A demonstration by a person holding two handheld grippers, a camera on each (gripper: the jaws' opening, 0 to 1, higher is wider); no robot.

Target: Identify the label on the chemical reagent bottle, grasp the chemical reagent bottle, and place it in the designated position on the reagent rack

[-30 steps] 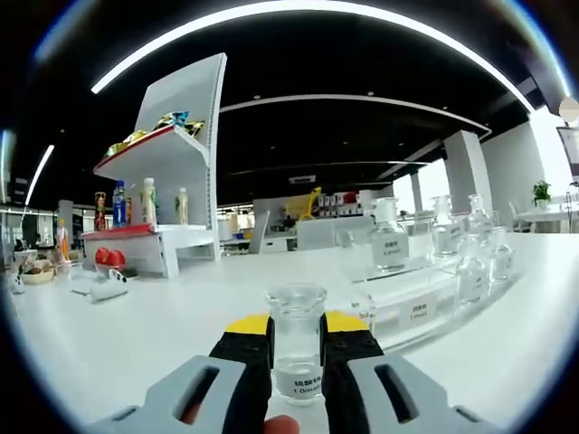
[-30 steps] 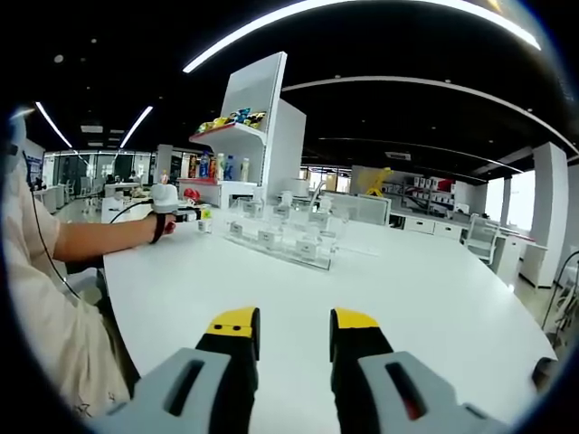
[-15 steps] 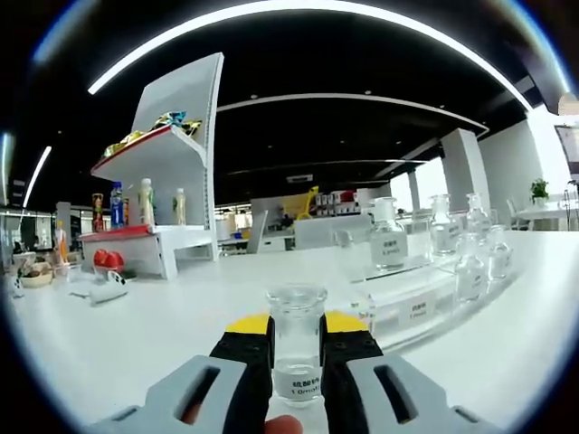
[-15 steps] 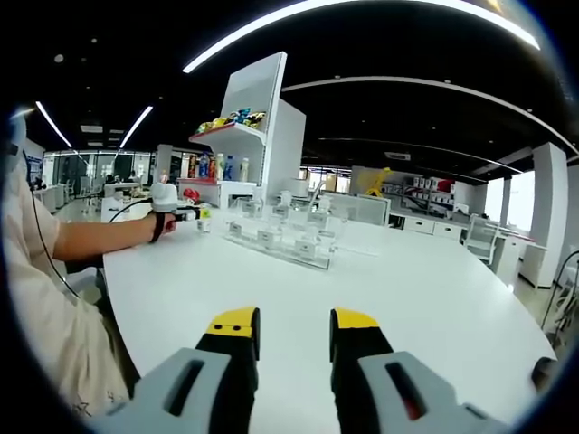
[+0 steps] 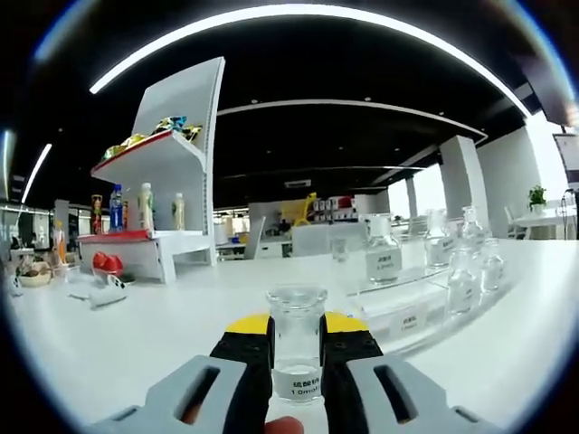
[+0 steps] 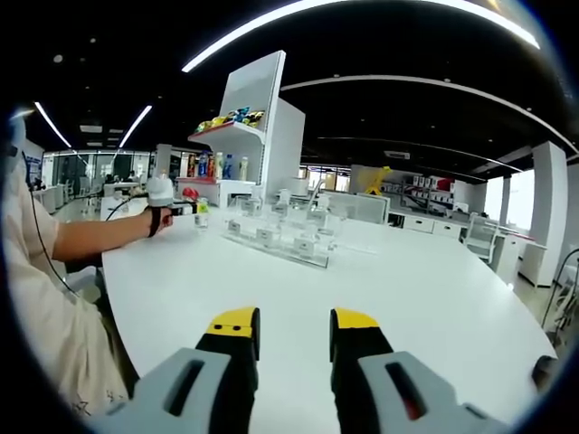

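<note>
White table (image 6: 298, 289) wide, bare near right gripper. Clear reagent rack (image 5: 407, 303) now sits lower and farther right of held bottle than a second ago: left hand lifting, carry under way. Left gripper (image 5: 296, 348) clamped on reagent bottle (image 5: 296, 339), label facing camera. Right gripper (image 6: 294, 348) jaws apart, idle, well short of rack.

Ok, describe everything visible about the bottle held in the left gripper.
The reagent bottle is small, clear glass, with a wide round mouth and no stopper. It stands upright, clamped between the yellow-tipped jaws of the left gripper. A white label with dark print sits low on its body. The transparent reagent rack is ahead to the right.
</note>
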